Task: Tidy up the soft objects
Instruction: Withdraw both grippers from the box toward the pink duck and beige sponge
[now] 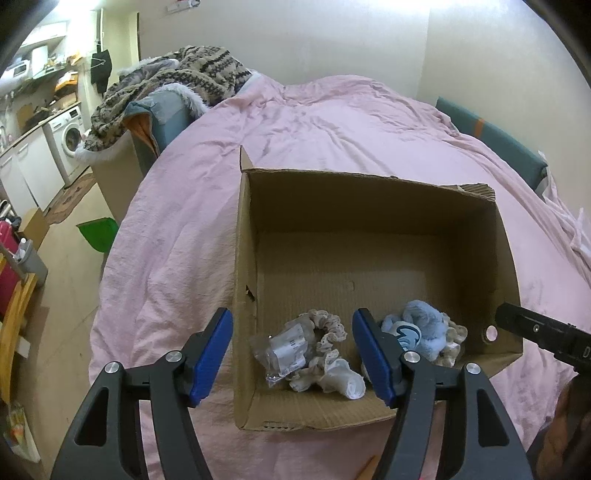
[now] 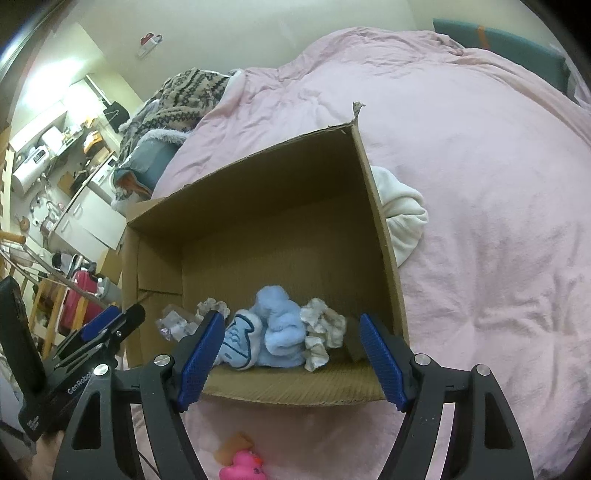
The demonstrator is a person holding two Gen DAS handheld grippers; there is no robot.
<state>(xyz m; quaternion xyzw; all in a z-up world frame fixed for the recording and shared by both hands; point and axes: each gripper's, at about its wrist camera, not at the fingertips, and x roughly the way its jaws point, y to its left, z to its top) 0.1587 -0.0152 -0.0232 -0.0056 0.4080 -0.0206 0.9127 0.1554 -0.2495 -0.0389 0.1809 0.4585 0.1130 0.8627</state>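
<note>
Blue plush toy (image 2: 275, 332), cream scrunchies (image 1: 325, 326), lying in cardboard box (image 1: 369, 206)

We see a bed under a rumpled pink duvet (image 1: 332, 122), cream plaster walls (image 1: 351, 33), a white front-loading washing machine (image 1: 68, 138).

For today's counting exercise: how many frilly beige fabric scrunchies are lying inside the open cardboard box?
2. One frilly beige fabric scrunchie lies near the left, beside the clear plastic packet; the other lies right of the light-blue plush toy. More may hide underneath.
</note>
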